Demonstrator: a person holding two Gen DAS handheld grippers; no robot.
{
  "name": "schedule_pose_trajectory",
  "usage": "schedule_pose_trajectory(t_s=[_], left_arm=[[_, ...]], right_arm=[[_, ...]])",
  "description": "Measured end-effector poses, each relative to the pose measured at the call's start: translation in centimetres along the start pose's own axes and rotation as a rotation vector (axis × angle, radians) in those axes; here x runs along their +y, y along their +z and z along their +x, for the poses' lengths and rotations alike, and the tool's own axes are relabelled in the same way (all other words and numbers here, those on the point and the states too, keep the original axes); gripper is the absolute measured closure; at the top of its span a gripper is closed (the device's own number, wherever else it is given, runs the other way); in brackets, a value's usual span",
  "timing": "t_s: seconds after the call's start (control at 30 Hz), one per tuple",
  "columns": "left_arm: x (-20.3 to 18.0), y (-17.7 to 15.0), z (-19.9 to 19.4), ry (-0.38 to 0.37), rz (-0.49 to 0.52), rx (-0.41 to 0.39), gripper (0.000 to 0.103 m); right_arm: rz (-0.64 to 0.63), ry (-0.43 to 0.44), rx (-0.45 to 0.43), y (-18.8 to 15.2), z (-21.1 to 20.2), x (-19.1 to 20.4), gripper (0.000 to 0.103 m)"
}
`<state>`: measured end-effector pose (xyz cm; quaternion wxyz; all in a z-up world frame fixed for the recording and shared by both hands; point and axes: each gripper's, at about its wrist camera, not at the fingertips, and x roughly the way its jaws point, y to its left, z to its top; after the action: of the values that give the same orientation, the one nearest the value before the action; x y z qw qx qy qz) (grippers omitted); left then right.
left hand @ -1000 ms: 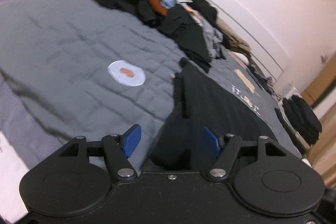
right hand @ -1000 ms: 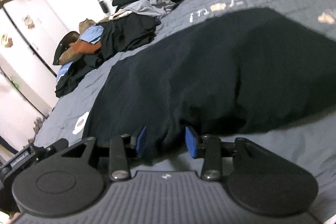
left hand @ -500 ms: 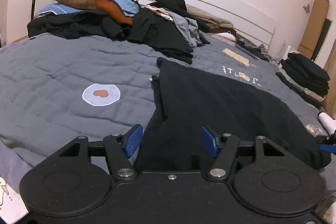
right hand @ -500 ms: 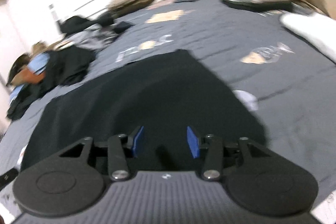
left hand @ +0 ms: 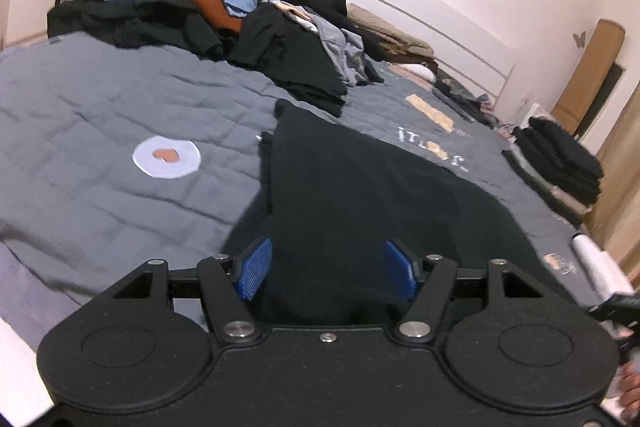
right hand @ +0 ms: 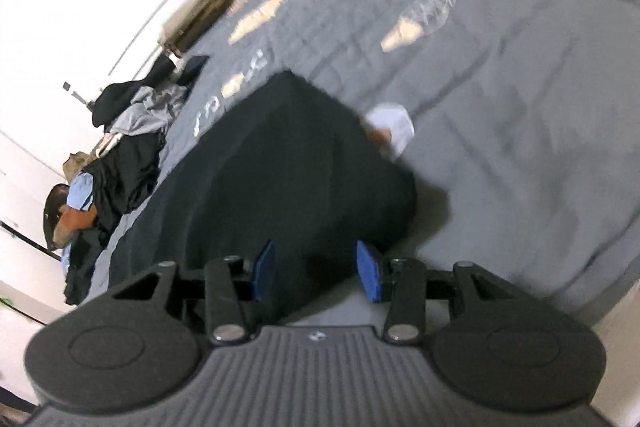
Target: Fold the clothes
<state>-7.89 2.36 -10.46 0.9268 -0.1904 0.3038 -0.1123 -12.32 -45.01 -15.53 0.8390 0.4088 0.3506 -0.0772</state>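
A black garment (left hand: 360,187) lies spread on the grey bed cover (left hand: 100,107), narrow at the far end and wide towards me. My left gripper (left hand: 328,267) hovers at its near edge, blue pads wide apart, with the black cloth filling the gap between them. In the right wrist view the same garment (right hand: 280,167) runs up and to the left, and my right gripper (right hand: 316,269) is open over its near corner. There the cloth reaches the left pad, and grey cover shows beside the right pad.
A heap of unfolded clothes (left hand: 260,35) lies along the far side of the bed. A stack of folded dark items (left hand: 560,163) sits at the right edge, with a white roll (left hand: 596,263) nearer. A person's hand (left hand: 632,391) shows at the lower right.
The right wrist view has swung across the bed and rolled; its pads stand a little wider, and the garment, bulging high before, now looks flatter. The left view has rolled slightly.
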Motion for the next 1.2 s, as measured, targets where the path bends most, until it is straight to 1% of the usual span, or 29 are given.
schedule_pose_trajectory(t_s=[0.03,0.13,0.2,0.3,0.33,0.37,0.4,0.43,0.5,0.6,0.67,0.7,0.83,0.9,0.97,1.07,1.1,1.2], left_arm=[[-0.1,-0.1,0.1,-0.016,-0.015,0.005,0.04],[-0.7,-0.5,0.7,-0.039,-0.004,0.044,0.038],[-0.7,-0.9,1.3,-0.066,-0.033,0.073,0.038],[-0.9,-1.3,1.8,-0.064,-0.032,0.092,0.038],[-1.0,-1.4,2.0,-0.061,-0.029,0.096,0.038],[-1.0,-1.4,2.0,-0.058,-0.029,0.097,0.038],[-0.9,-1.4,2.1,-0.056,-0.032,0.095,0.038],[-0.8,-1.4,2.1,-0.054,-0.035,0.093,0.038],[-0.6,-1.3,2.1,-0.036,-0.034,0.088,0.038],[-0.2,-1.3,2.4,-0.001,-0.028,0.099,0.038],[0.3,-1.3,2.8,0.01,-0.034,0.121,0.038],[0.4,-1.4,2.9,0.011,-0.04,0.128,0.038],[0.7,-1.4,2.6,0.022,-0.048,0.134,0.038],[1.4,-1.3,1.9,0.03,-0.1,0.126,0.038],[2.4,-1.6,1.2,0.032,-0.195,0.118,0.037],[4.0,-2.5,1.0,0.023,-0.339,0.147,0.037],[4.2,-2.8,1.0,0.024,-0.367,0.151,0.037],[4.8,-3.2,1.5,-0.016,-0.43,0.127,0.037]], right_arm=[[0.036,0.01,0.006,-0.1,0.4,-0.4,0.058],[0.133,0.025,0.004,-0.2,1.6,-1.4,0.058],[0.222,0.038,-0.011,0.0,2.5,-2.4,0.056],[0.345,0.081,-0.041,0.1,3.5,-3.4,0.055],[0.363,0.096,-0.056,0.1,3.5,-3.5,0.055],[0.36,0.107,-0.079,0.1,3.5,-3.4,0.055],[0.352,0.118,-0.103,0.0,3.5,-3.3,0.059],[0.336,0.119,-0.137,-0.1,3.4,-3.1,0.074],[0.314,0.112,-0.193,0.0,3.0,-2.8,0.093],[0.296,0.125,-0.278,0.5,1.9,-2.3,0.095],[0.239,0.105,-0.345,1.1,1.2,-1.6,0.095],[0.212,0.088,-0.358,1.3,1.2,-1.4,0.095],[0.226,0.01,-0.289,1.7,3.2,-2.6,0.095],[0.243,0.003,-0.269,1.6,3.7,-3.1,0.095],[0.26,0.015,-0.269,1.5,3.6,-3.1,0.095],[0.251,0.018,-0.278,1.5,3.3,-2.8,0.095],[0.253,0.017,-0.279,1.4,3.3,-2.7,0.095],[0.258,0.013,-0.28,1.3,3.4,-2.9,0.095]])
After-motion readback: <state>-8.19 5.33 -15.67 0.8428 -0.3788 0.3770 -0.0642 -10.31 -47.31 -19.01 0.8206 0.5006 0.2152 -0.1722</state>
